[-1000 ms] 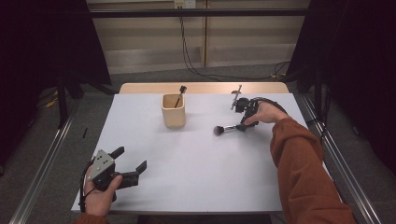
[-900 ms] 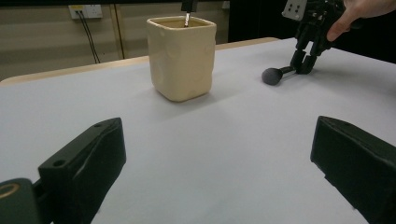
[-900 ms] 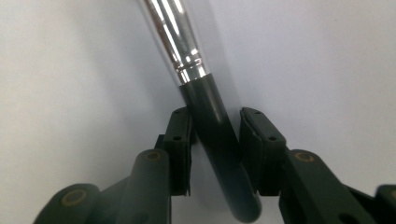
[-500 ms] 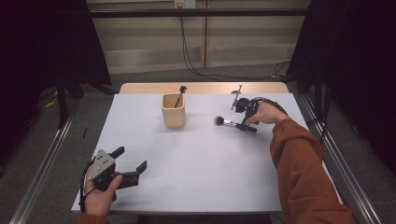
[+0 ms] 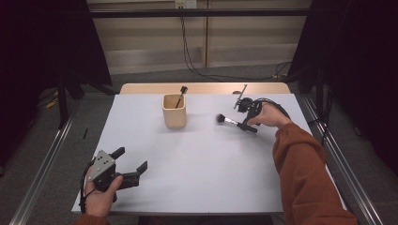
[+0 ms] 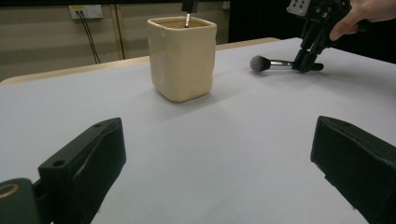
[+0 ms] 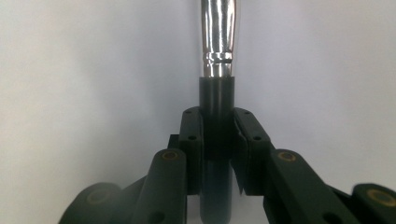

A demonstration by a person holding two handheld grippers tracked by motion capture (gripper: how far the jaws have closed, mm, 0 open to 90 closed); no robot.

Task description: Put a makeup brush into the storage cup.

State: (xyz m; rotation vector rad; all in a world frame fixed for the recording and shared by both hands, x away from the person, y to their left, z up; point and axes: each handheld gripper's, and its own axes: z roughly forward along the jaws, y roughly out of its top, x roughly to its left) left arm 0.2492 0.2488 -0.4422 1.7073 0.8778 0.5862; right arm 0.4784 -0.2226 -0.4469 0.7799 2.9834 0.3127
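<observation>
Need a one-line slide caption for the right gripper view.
Right hand-held gripper shut on a makeup brush handle above the white table.

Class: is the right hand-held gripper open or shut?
Shut. The right hand-held gripper has both jaws pressed against the makeup brush handle, gripping its dark end.

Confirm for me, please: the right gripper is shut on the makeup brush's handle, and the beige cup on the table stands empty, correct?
Not quite. The right gripper is indeed shut on the makeup brush, but the beige cup is not empty: a dark-tipped brush already stands in it, as the high view shows.
</observation>
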